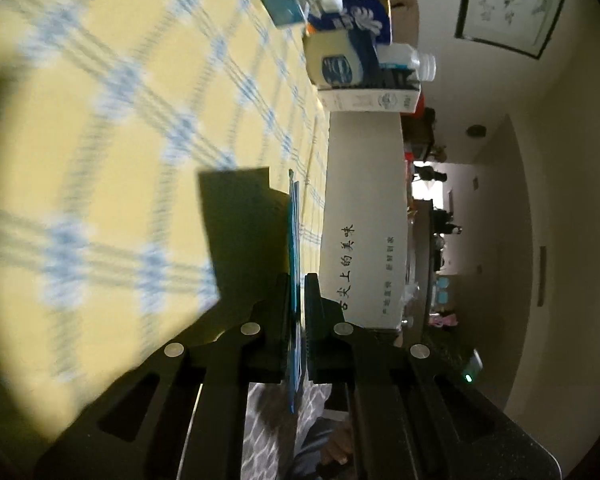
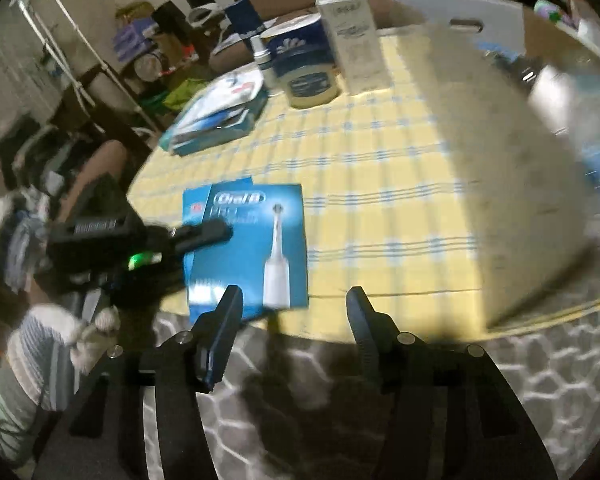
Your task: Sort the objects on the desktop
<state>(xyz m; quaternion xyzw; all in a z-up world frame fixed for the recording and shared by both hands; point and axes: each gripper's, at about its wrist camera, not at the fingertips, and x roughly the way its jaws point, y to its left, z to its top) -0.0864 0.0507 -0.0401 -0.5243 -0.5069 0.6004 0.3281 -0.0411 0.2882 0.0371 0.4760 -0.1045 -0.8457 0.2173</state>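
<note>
Two grippers appear. The left gripper (image 1: 298, 304) is clamped on the edge of a flat blue Oral-B toothbrush box (image 2: 256, 240), at the near edge of the yellow checked tablecloth (image 2: 380, 168). The right gripper (image 2: 294, 304), jaws apart and empty, hangs just beside the box. Farther off stand a petroleum jelly jar (image 2: 310, 84) and a white carton (image 2: 356, 40).

The tablecloth (image 1: 120, 120) is smeared by motion blur. The booklet (image 1: 295, 264) is seen only edge-on, its lower part hidden between the jaws. The box (image 2: 500, 184) is blurred, its contents unreadable.
</note>
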